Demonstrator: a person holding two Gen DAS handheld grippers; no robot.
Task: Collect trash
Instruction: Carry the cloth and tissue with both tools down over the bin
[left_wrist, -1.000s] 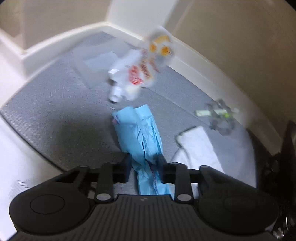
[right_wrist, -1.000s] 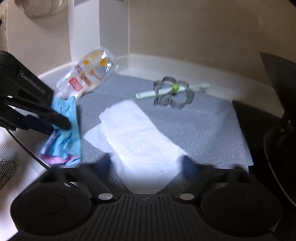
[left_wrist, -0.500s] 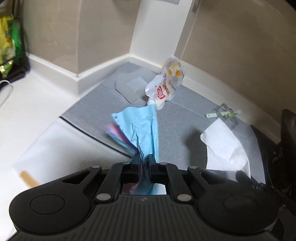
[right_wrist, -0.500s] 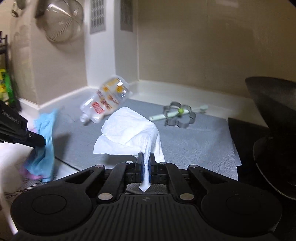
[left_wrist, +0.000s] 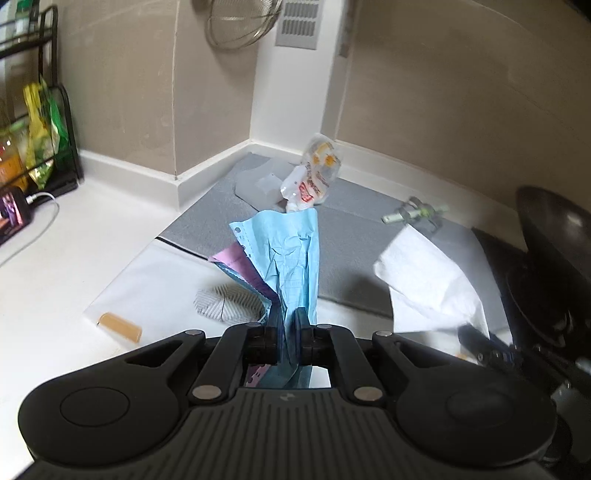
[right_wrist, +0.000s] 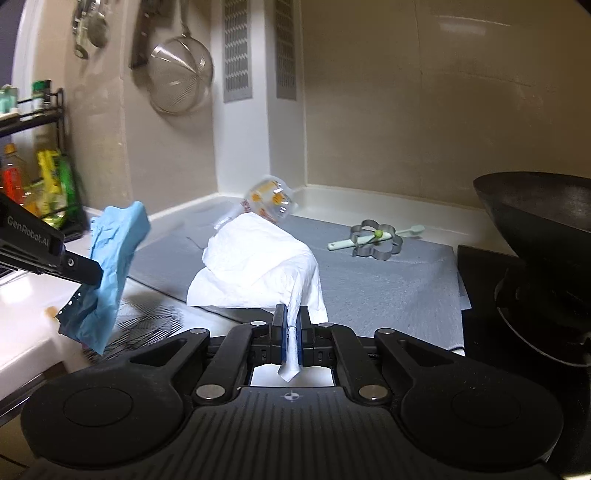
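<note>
My left gripper (left_wrist: 287, 325) is shut on a crumpled blue and purple paper (left_wrist: 290, 254) and holds it above the white counter; the paper also shows in the right wrist view (right_wrist: 110, 254), held by the left gripper (right_wrist: 86, 275). My right gripper (right_wrist: 291, 325) is shut on a white paper napkin (right_wrist: 258, 269) lifted off the grey mat (right_wrist: 388, 284); the napkin also shows in the left wrist view (left_wrist: 428, 280). A clear plastic pouch with red and orange print (left_wrist: 314, 177) lies on the mat by the wall corner (right_wrist: 269, 201).
A metal flower-shaped ring with a pale green utensil (right_wrist: 376, 240) lies on the mat's far right. A black pan (right_wrist: 546, 236) stands at right. A patterned white sheet (left_wrist: 221, 302) and a small tan piece (left_wrist: 120, 326) lie on the counter. A phone (left_wrist: 14, 214) and rack (left_wrist: 40, 122) stand at left.
Both grippers have risen and pulled back from the mat, each lifting its paper higher. The napkin now hangs clear of the mat.
</note>
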